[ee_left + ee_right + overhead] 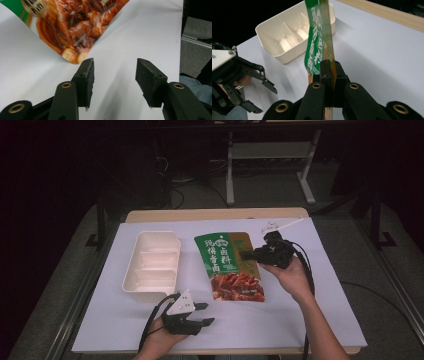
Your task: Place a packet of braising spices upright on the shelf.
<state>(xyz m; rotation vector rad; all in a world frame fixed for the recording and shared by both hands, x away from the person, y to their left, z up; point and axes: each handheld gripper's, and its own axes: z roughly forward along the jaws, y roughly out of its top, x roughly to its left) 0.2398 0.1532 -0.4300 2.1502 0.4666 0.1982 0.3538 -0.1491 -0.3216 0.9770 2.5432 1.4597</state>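
A green and red flat food packet [227, 265] is lifted off the white sheet, tilted, with its lower end near the sheet. My right gripper [247, 255] is shut on its right edge; in the right gripper view the jaws [329, 65] pinch the packet [318, 37] edge-on. My left gripper [207, 314] stands open near the front edge, below the packet's lower left corner. In the left gripper view its jaws [115, 75] have only bare sheet between them, and the packet's corner [75, 25] lies just beyond the left jaw.
A white divided tray [150, 234] stands at the left of the sheet, beside the packet. A small white strip [280, 225] lies at the back right, near the table's wooden edge [215, 214]. Bare sheet [310, 310] extends right of my right forearm.
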